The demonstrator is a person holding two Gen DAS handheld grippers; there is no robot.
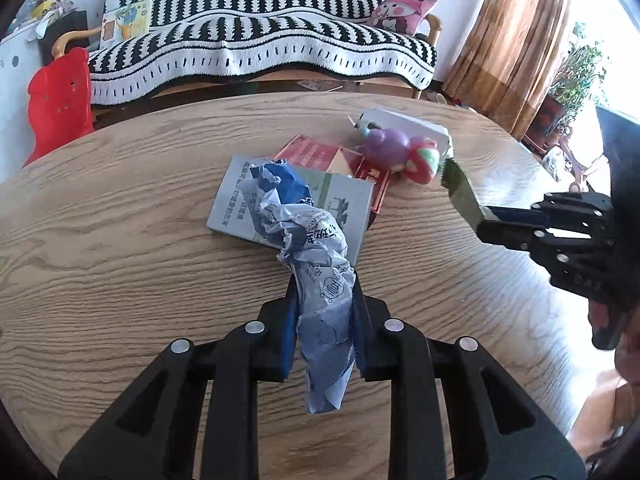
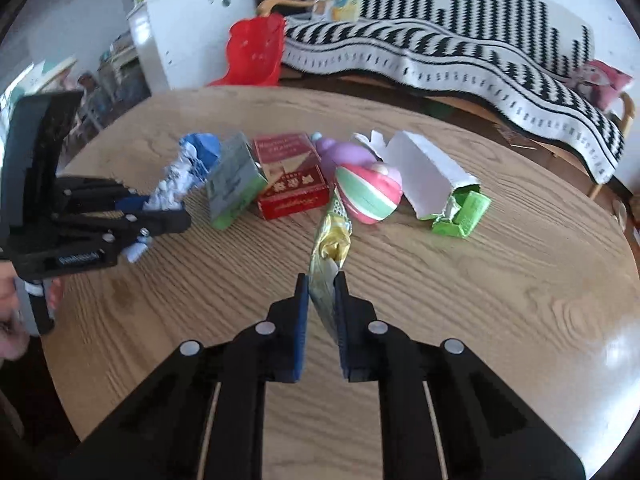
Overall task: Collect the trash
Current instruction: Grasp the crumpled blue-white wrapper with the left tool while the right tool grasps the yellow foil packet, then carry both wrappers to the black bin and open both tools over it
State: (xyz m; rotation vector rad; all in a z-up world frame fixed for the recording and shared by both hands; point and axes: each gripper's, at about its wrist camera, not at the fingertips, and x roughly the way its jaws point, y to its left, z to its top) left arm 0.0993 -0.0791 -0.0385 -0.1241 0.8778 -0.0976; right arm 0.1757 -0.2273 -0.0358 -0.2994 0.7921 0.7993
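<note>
My left gripper (image 1: 323, 292) is shut on a crumpled blue-and-white paper wrapper (image 1: 304, 232) held above the table. It also shows at the left of the right wrist view (image 2: 176, 210), with the wrapper (image 2: 188, 168) sticking out. My right gripper (image 2: 322, 284) is shut on a gold-and-green foil wrapper (image 2: 332, 240). In the left wrist view it (image 1: 482, 220) enters from the right with the wrapper (image 1: 460, 190). A grey-green carton (image 1: 344, 204), a red box (image 2: 290, 176) and a torn white-and-green box (image 2: 436, 184) lie on the table.
The round wooden table (image 1: 120, 220) also holds a purple toy (image 1: 386, 146) and a red-green striped toy (image 2: 366, 194). Behind it stand a striped sofa (image 1: 260, 40), a red plastic chair (image 1: 60, 96) and a white cabinet (image 2: 188, 28).
</note>
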